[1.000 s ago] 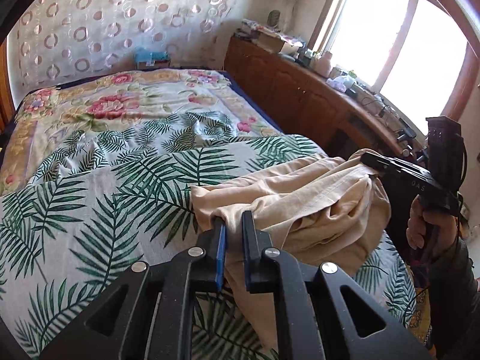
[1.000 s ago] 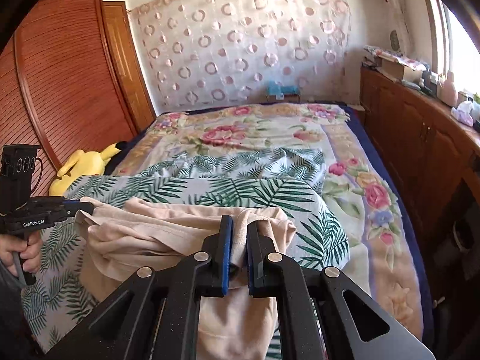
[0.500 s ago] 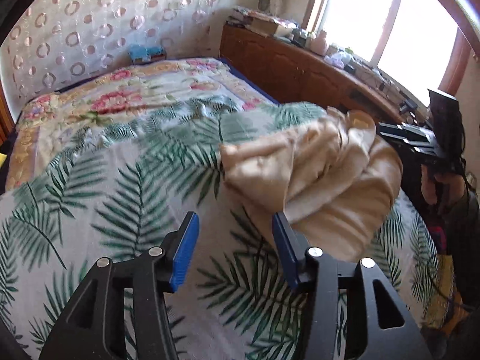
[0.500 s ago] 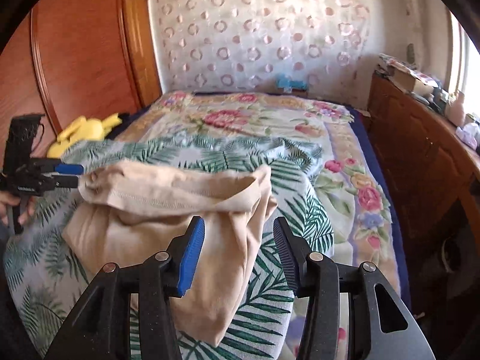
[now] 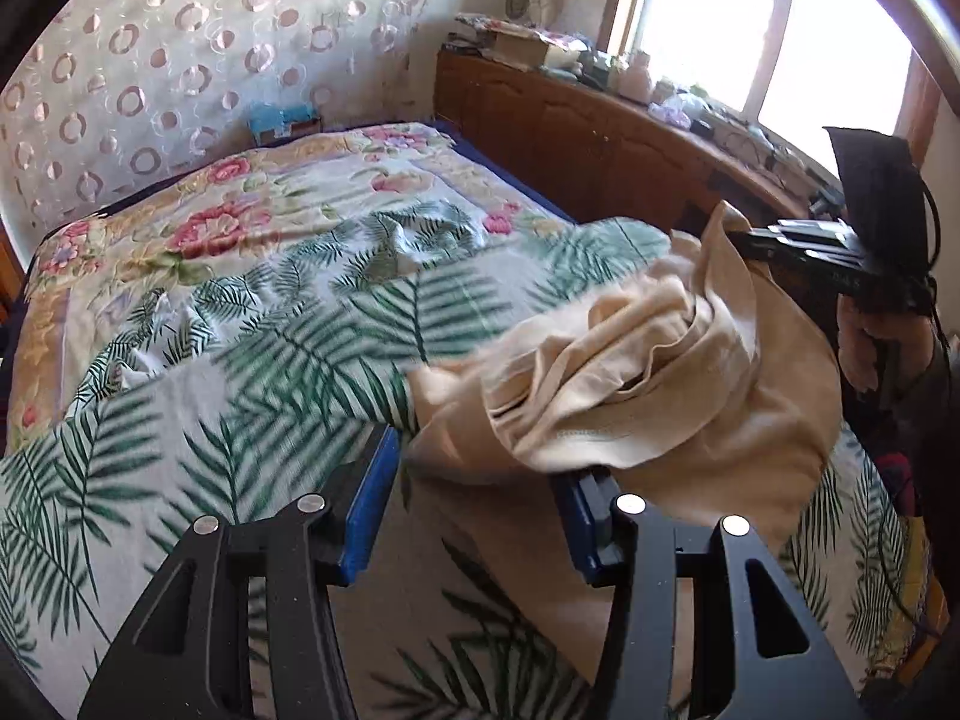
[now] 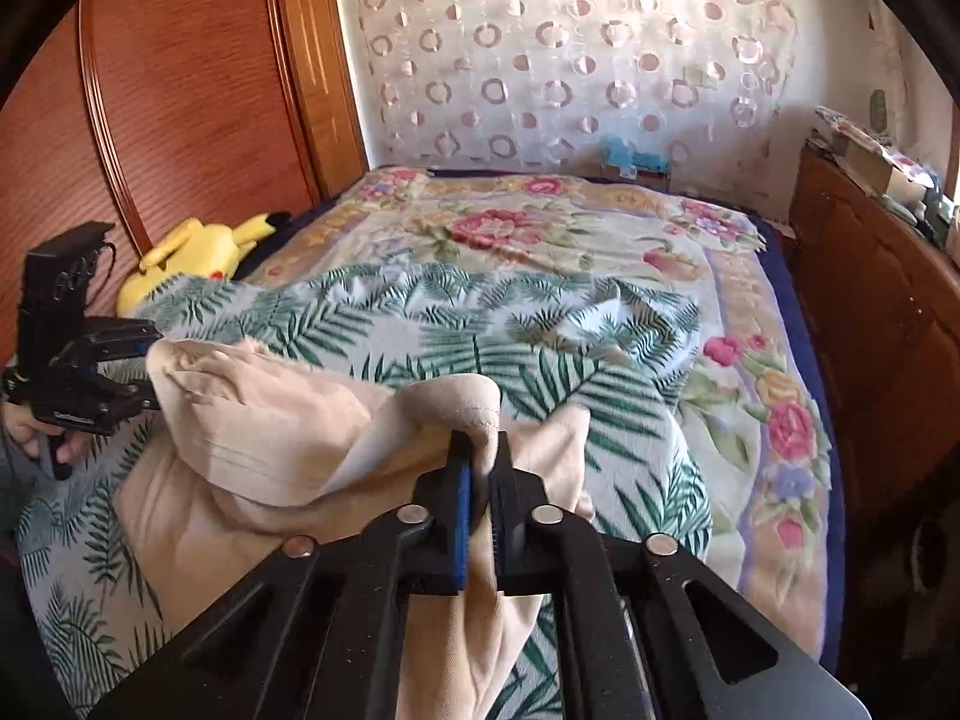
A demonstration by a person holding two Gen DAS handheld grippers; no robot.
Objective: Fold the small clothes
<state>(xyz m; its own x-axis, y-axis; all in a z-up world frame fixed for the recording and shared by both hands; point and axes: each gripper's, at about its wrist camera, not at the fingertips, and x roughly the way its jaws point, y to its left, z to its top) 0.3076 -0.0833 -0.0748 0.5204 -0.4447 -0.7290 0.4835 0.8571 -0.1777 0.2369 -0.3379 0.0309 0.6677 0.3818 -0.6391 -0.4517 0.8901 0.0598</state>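
- Garment (image 6: 258, 420): beige, crumpled, lying bunched on the near part of the bed, one edge lifted off the cover on its right side.
- Right gripper (image 6: 482, 468): jaws pressed together, pinching a fold of the garment's edge; cloth hangs down between and below the fingers. From the left wrist view the same gripper (image 5: 741, 240) shows at far right, its tip against a raised corner of the cloth (image 5: 630, 372).
- Left gripper (image 5: 480, 480): jaws spread wide, blue pads (image 5: 369, 510) on either side of the garment's near-left edge; the right pad is partly under the cloth, the left pad is clear of it. Nothing is clamped. In the right wrist view it (image 6: 147, 369) sits at far left, jaws apart, at the garment's left end.
- Hand (image 6: 36, 435): grips the left gripper's handle, far left.
- Bed cover (image 6: 540, 324): green palm-leaf print under the garment, floral blanket (image 6: 510, 228) beyond it.
- Plush toy (image 6: 192, 252): yellow, far left of the bed, against the wooden wardrobe (image 6: 180, 90).
- Wooden cabinet (image 5: 600, 138): right of the bed, cluttered top, below the window (image 5: 780, 30).
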